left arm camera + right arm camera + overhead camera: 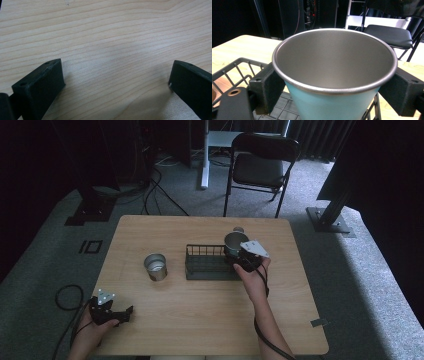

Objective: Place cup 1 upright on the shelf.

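A light blue cup (332, 107) with a steel inside stands upright between the jaws of my right gripper (334, 85), which is shut on it just below the rim. In the high view this cup (234, 241) hangs over the right end of a black wire basket (202, 266) in the middle of the table. The basket's grid (234, 72) shows under the cup in the right gripper view. A second, silver cup (156, 266) stands upright on the table left of the basket. My left gripper (125, 313) rests at the front left of the table, open over bare wood (115, 50).
A small grey object (238, 229) sits on the table just behind the held cup, mostly hidden. A black folding chair (260, 167) stands beyond the table's far edge. Cables (65, 297) lie on the floor at the left.
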{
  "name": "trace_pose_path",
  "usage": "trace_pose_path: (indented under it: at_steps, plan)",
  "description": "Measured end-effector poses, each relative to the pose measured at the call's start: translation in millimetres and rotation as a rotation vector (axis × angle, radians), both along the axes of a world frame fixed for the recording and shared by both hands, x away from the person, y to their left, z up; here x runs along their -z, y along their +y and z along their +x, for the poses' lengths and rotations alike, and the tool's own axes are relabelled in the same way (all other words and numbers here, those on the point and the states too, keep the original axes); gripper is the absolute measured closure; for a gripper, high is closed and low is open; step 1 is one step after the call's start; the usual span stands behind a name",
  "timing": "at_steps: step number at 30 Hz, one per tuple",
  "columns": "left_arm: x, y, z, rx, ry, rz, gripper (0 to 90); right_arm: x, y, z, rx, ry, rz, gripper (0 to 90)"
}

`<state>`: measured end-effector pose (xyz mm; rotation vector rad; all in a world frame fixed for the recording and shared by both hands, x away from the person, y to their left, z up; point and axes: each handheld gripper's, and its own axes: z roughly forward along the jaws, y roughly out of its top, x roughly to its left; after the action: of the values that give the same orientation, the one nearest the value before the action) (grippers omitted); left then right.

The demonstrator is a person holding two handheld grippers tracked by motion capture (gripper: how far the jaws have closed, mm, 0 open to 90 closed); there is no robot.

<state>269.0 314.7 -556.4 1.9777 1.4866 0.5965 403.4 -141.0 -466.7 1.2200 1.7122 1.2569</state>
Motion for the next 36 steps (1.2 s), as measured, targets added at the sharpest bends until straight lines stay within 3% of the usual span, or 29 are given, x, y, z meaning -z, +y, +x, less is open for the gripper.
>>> trace_pose_path:
  at_steps: [10, 21, 28, 36]
  plan:
    - [-0.1, 0.1, 0.0, 0.001, 0.001, 0.001, 0.4, 10.3, -0.7, -1.3, 0.006, 0.015, -0.001, 13.0]
    - [-0.1, 0.1, 0.0, 0.001, 0.001, 0.001, 0.4, 11.5, -1.3, -3.9, 0.007, 0.02, 0.004, 12.9]
    - [0.0, 0.0, 0.0, 0.0, 0.0, 0.0, 0.4, 10.2, -3.0, -6.0, -0.013, 0.04, 0.049, 11.4]
    - [0.0, 0.0, 0.0, 0.0, 0.0, 0.0, 0.4, 9.8, -6.4, -9.6, -0.038, 0.04, 0.019, 11.3]
